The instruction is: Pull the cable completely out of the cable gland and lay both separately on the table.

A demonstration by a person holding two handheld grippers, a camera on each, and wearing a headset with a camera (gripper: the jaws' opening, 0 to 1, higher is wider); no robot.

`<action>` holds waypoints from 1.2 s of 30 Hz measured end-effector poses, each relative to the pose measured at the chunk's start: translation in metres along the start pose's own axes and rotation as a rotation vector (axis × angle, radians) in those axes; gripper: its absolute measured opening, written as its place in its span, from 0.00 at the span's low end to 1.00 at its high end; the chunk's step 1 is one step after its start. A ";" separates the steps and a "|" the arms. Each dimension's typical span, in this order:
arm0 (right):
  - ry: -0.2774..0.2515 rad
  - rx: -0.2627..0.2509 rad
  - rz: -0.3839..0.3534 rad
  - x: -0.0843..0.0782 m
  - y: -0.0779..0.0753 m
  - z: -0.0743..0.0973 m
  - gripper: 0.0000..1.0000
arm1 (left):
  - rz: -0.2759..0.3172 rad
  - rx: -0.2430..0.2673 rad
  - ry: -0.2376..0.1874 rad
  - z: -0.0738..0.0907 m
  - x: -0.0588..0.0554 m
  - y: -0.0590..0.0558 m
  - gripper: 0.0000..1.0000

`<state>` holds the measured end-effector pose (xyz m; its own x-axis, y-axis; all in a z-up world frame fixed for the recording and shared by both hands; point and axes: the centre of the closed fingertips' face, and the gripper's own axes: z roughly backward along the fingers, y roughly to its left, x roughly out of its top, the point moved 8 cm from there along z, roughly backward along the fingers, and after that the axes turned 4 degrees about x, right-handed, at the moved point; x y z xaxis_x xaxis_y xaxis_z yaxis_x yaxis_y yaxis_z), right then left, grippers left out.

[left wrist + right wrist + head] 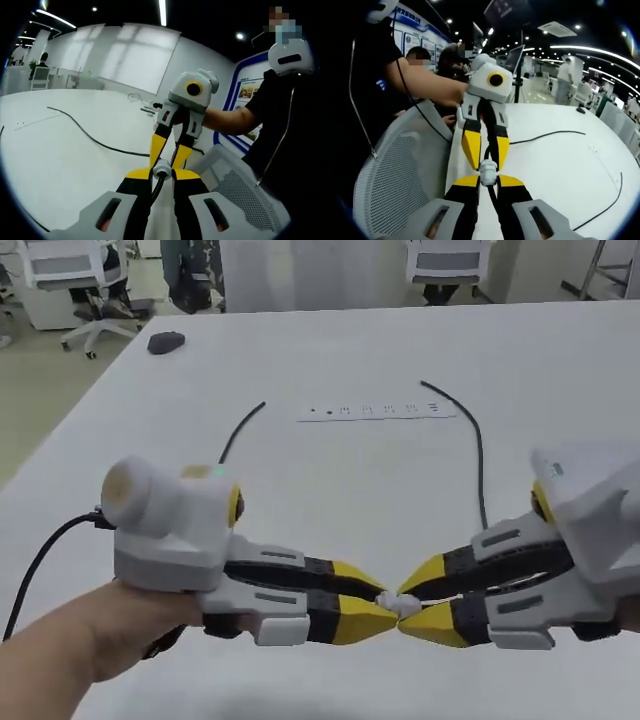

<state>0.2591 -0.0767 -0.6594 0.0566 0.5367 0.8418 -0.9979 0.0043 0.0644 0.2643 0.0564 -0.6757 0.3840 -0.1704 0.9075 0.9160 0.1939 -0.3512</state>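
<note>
A: Person's hand (95, 645), lowest left in the head view, gripping the left tongs (384, 604). Next entry?

B: Right tongs (403, 606), entering from the right, tips nose to nose with the left tips above the table (330, 500). Between them is one white cable gland (394, 604), held clear of the surface.

A: State of each pair?

B: Left tongs are clamped on the cable gland. Right tongs are clamped on its opposite end.

A: Cable?

B: Listed in the left gripper view. A black cable (156, 191) leaves the gland and runs back between the left jaws toward the lens. The right gripper view shows a black strand likewise between the right jaws. The cable is not yet out of the gland.

A: Surroundings?

B: Head view, further along the table:
- white power strip (375, 410)
- long black cord (479, 455) passing its right end
- short black cord (242, 426) to its left
- dark computer mouse (165, 341) near the far left edge
- office chair (85, 285) behind

All are well apart from the tongs.

A: Obstructions?

B: Yellow tips cover the gland's ends. The gripper views add a white mesh chair back (395, 165) beside the table edge and the person's black top (280, 115).
</note>
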 end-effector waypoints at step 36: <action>0.027 -0.127 0.145 0.016 0.008 0.000 0.07 | 0.272 -0.021 -0.083 0.009 -0.003 0.005 0.15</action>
<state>0.2519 -0.0685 -0.6456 -0.0874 0.5622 0.8223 -0.9915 0.0310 -0.1266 0.2670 0.0670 -0.6780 0.6063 -0.0345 0.7945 0.7829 0.2014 -0.5887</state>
